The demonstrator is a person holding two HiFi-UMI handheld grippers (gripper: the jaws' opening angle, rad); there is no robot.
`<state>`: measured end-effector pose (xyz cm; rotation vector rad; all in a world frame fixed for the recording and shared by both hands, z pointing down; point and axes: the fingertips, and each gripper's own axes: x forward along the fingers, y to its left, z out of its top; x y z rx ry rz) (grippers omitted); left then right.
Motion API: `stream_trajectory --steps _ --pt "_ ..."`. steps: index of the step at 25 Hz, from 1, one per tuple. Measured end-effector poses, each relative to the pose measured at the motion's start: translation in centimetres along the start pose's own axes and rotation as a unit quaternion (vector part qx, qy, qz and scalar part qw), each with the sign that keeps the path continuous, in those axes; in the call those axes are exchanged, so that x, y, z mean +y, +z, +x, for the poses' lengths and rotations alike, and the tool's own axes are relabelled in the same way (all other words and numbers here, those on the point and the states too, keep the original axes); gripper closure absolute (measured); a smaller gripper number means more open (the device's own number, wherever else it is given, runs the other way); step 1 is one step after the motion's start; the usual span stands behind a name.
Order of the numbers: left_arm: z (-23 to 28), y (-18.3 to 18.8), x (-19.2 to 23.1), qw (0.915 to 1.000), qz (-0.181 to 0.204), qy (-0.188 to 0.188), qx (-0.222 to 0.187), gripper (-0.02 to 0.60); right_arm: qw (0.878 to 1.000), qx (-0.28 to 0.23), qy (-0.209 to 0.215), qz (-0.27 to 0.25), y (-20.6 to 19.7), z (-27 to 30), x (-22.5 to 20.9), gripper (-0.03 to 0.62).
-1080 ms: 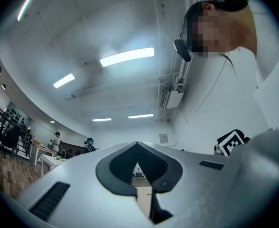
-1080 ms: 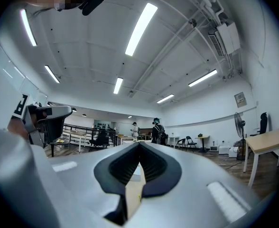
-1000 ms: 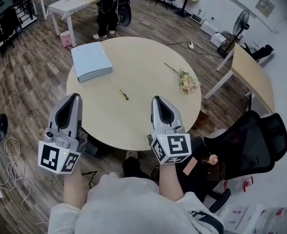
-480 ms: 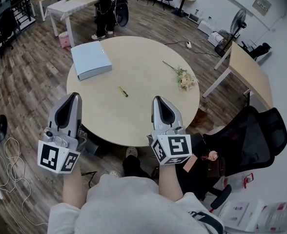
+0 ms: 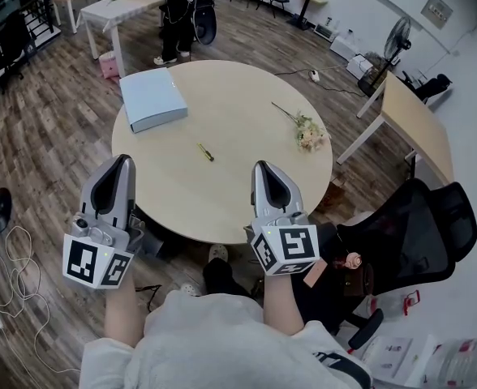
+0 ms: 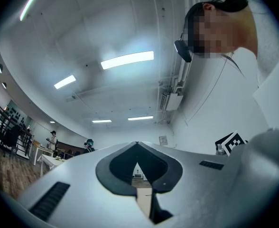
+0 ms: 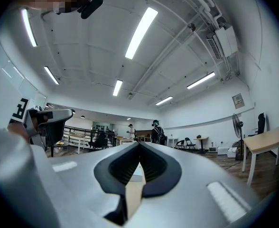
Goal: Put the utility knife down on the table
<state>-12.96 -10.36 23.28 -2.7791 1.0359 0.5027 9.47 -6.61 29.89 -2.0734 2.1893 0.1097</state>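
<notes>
The utility knife [image 5: 204,153] lies by itself on the round surface [image 5: 230,96], roughly at its middle, well apart from the blue binder [image 5: 152,100] at the far left and the flower sprig [image 5: 306,133] at the right. The left tongs [image 5: 122,160] and the right tongs [image 5: 263,166] are held side by side at the near edge of the surface. Each has its tips pressed together with nothing between them, and both are clear of the knife.

Pale blue binder [image 5: 151,100], far left; dried flower sprig [image 5: 307,132], right; black office chair [image 5: 421,233], near right; standing fan [image 5: 394,35], far right; wooden floor [image 5: 44,136].
</notes>
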Motion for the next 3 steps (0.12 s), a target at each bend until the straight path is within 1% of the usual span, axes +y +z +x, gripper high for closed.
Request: stream_trajectory --steps 3 --pt "-0.01 0.00 0.14 1.0000 -0.001 0.002 -0.001 0.574 1.000 0.000 0.002 0.001 0.04 0.14 0.05 0.583"
